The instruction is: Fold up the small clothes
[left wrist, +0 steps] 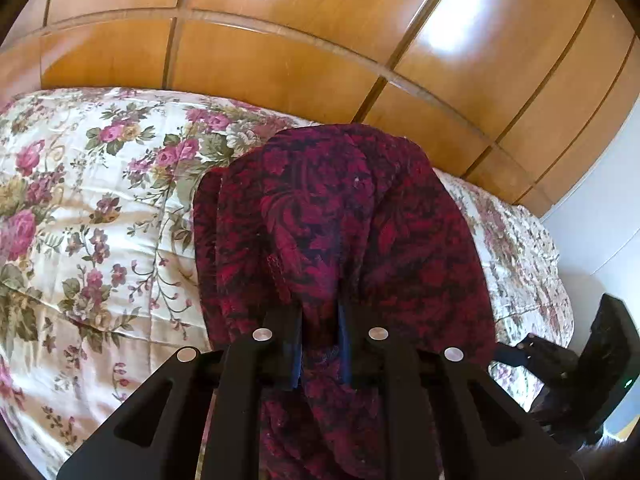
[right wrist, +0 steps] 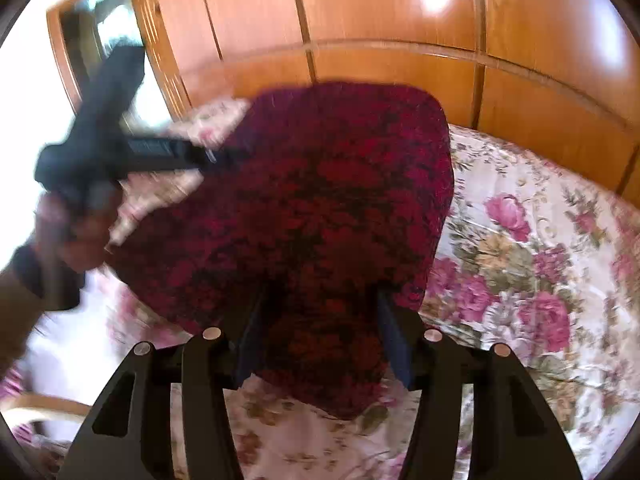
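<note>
Red patterned garment (left wrist: 340, 220) is pinched by left gripper (left wrist: 320, 344) and right gripper (right wrist: 320, 336), lifted above floral bedspread (left wrist: 100, 200).

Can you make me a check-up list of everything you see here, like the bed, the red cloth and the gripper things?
Surface: bed with floral quilt, rumpled.
Job's things: dark red patterned cloth, draped and lifted off the quilt.
Clutter: nothing seen.
Grippers: left gripper shut on the cloth; right gripper has cloth between its fingers, wider apart, grip unclear.
Cables: nothing seen.
Surroundings: wooden wardrobe panels behind the bed; pale wall at the right.
</note>
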`<state>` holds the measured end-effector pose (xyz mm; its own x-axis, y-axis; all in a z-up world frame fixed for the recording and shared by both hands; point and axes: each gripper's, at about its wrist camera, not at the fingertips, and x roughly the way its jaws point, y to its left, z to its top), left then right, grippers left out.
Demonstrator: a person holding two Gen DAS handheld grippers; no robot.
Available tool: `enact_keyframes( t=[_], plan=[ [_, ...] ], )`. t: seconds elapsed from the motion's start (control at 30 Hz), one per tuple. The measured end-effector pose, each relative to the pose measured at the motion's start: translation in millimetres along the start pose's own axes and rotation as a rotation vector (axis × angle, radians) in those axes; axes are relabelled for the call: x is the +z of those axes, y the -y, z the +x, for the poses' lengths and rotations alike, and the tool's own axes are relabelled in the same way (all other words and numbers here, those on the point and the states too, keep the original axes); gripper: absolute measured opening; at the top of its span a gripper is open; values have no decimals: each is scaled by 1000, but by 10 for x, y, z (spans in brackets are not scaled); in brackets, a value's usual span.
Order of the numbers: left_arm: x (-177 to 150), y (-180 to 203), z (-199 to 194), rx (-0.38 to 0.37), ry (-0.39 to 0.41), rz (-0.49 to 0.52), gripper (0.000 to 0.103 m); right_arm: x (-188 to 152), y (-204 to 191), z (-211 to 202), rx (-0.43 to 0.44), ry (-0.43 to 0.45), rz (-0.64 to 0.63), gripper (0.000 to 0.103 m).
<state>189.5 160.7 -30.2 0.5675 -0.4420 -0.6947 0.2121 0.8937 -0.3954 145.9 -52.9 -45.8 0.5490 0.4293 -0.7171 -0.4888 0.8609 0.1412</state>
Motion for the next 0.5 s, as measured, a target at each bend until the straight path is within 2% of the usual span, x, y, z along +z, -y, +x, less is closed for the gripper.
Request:
enact_keyframes(
  t=[0.1,0.27,0.33,0.4,0.5],
  plan=[
    [-34,24,-45,20,26,13,15,61,135,-129,40,-28,35,53],
    [-54,118,-91,79,69,36,15,534,271,-331,14,120,96,59],
    [-76,169,-101,116,82,52,15,720,264,-137,-33,108,83,58],
    [-97,195,-87,173,100,70,15,799,288,325,-42,-3,76,55],
    [-140,163,-25,243,105,69,15,730,258,638,-95,5,31,57]
  ],
)
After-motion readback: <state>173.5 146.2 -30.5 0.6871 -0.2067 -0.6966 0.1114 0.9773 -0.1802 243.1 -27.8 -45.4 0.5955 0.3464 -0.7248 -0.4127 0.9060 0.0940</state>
